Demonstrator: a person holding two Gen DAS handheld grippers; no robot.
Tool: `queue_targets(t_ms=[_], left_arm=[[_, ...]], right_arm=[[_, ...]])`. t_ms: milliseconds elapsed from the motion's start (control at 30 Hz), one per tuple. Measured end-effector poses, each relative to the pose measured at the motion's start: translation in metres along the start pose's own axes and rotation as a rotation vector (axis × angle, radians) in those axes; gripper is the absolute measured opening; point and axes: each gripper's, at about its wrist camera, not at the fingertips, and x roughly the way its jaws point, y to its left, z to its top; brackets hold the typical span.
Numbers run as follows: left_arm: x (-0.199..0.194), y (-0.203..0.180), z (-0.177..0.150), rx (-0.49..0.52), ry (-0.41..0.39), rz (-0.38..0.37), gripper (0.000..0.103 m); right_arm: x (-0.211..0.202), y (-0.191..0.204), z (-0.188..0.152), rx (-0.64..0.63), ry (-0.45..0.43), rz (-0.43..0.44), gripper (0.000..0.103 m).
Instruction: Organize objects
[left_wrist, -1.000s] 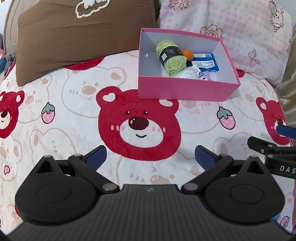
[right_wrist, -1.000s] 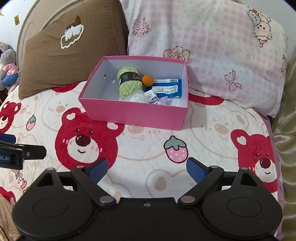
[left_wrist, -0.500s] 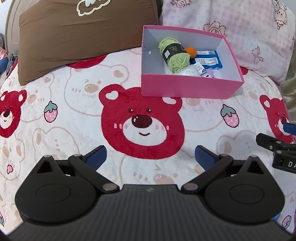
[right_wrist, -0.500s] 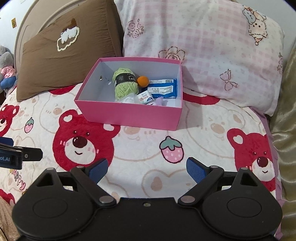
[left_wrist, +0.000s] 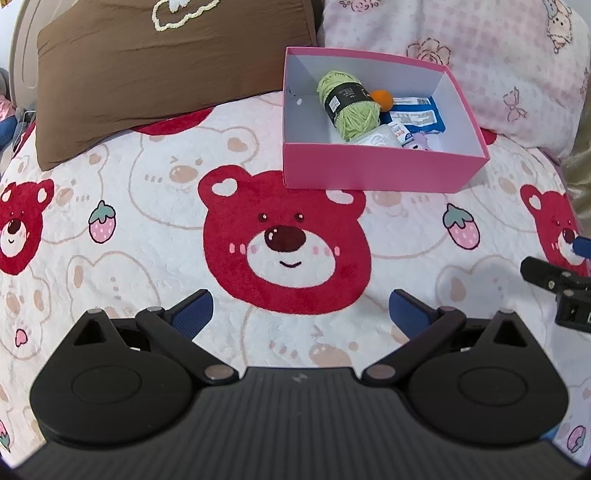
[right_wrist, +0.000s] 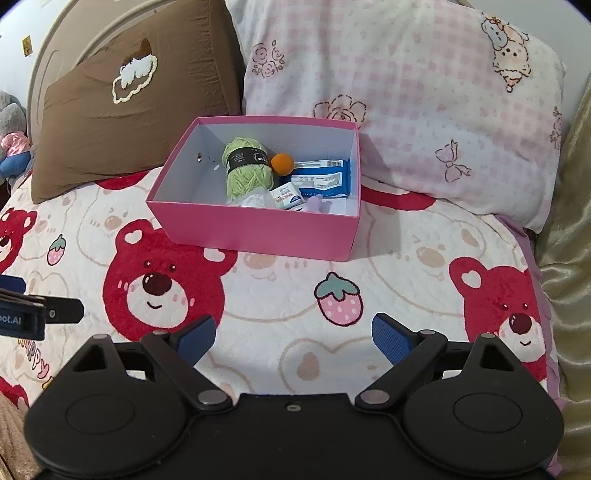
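A pink box (left_wrist: 373, 171) (right_wrist: 258, 230) sits on the bear-print blanket near the pillows. Inside lie a green yarn ball (left_wrist: 349, 105) (right_wrist: 245, 168), an orange ball (left_wrist: 383, 99) (right_wrist: 282, 163), a blue packet (left_wrist: 415, 116) (right_wrist: 323, 181), a small white carton (right_wrist: 288, 197), a clear wrapped item (left_wrist: 375, 138) and a lilac piece (left_wrist: 421, 141) (right_wrist: 316, 203). My left gripper (left_wrist: 300, 314) is open and empty, well short of the box. My right gripper (right_wrist: 293, 338) is open and empty, also short of it.
A brown pillow (left_wrist: 166, 62) (right_wrist: 129, 110) and a pink checked pillow (left_wrist: 480, 55) (right_wrist: 406, 92) lean behind the box. The blanket (left_wrist: 147, 240) spreads in front. A gold fabric (right_wrist: 569, 258) lies at the right. Plush toys (right_wrist: 13, 147) sit at the far left.
Both grippers have drawn back a little from the box, which now sits higher and smaller in both views. The jaws stay open. Nothing in the box has moved.
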Motion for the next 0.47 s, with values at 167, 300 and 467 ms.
queue_targets(t_ms=[167, 300, 467], left_arm=[[-0.0007, 0.0006, 0.0007, 0.01, -0.002, 0.01, 0.103], [-0.0003, 0.0016, 0.0009, 0.012, -0.003, 0.012, 0.103], [0.001, 0.0018, 0.003, 0.02, 0.005, 0.022, 0.103]], right_arm=[[-0.0008, -0.0036, 0.0003, 0.003, -0.002, -0.006, 0.094], [-0.0016, -0.0038, -0.0002, 0.002, -0.003, -0.012, 0.094], [-0.0013, -0.0039, -0.0004, 0.001, -0.001, -0.014, 0.094]])
